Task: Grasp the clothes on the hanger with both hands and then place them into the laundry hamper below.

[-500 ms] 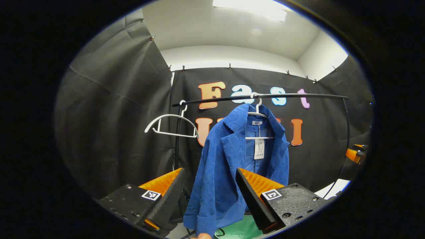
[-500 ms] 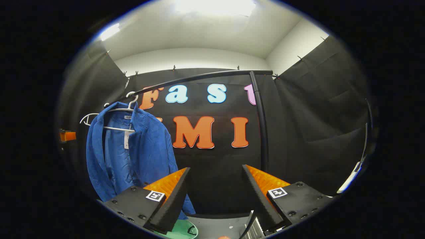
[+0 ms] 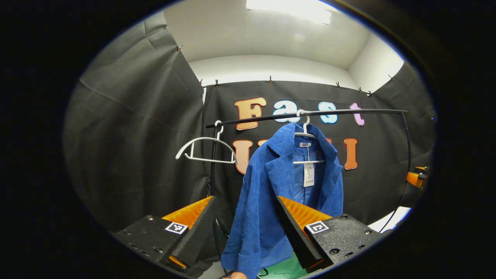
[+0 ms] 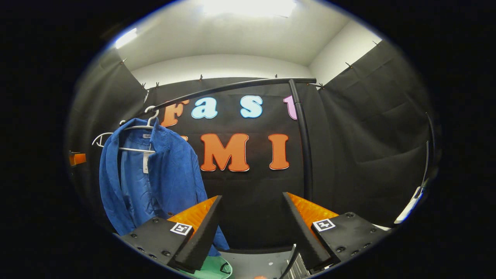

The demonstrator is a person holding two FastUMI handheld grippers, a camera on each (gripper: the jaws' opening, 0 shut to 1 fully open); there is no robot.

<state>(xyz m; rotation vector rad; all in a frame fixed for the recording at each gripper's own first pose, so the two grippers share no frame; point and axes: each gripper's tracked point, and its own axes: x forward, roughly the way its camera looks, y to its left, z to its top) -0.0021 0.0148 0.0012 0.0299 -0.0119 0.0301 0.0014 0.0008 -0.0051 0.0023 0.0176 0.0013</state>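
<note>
Blue corduroy jacket hangs on a white hanger, far from both empty, wide-open grippers: left gripper, right gripper.

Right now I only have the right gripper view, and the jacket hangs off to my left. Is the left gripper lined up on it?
Observer: Yes. In the left gripper view the jacket hangs straight ahead. Its sleeve shows through the gap of the left gripper, which is open and closed on nothing.
Operator: What is that bit of white I see sticking out behind the jacket?
Observer: It's an empty white hanger. It hangs on the rail just left of the jacket, near the rail's left post.
</note>
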